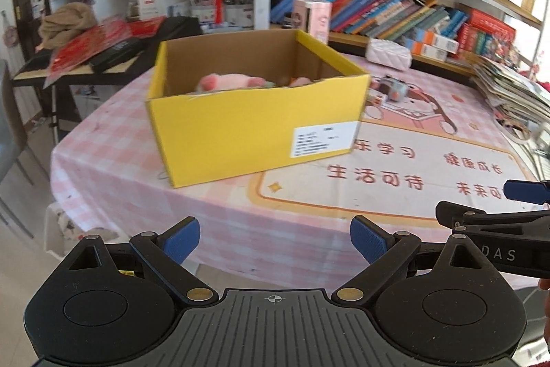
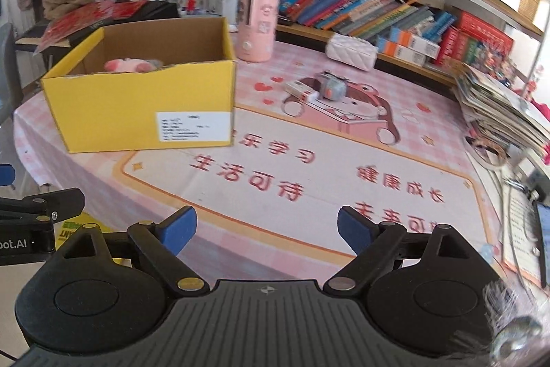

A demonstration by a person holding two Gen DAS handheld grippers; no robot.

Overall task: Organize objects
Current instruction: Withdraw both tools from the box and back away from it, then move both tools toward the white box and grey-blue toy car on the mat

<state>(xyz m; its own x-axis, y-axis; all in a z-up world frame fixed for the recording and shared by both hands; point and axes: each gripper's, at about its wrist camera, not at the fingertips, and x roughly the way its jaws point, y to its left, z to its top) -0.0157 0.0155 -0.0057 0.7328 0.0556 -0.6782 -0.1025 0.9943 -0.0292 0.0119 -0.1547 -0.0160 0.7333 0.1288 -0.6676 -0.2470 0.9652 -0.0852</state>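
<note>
Hovering over the pink checked tablecloth (image 2: 343, 85), both grippers empty.
Open yellow cardboard box (image 2: 137, 98) at ten o'clock holds a pink plush toy (image 2: 129, 65); left gripper (image 1: 275, 245) spread; small grey cube (image 2: 332, 88) at one o'clock; right gripper (image 2: 266, 229) spread wide.

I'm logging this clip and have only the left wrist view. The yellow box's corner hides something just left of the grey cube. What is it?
Observer: A small white box lies flat on the tablecloth, right against the grey cube.
Operator: I see only one fingertip of the right gripper. Is it carrying anything?
Observer: No. The right gripper is wide open, with only bare tablecloth between its fingers.
</note>
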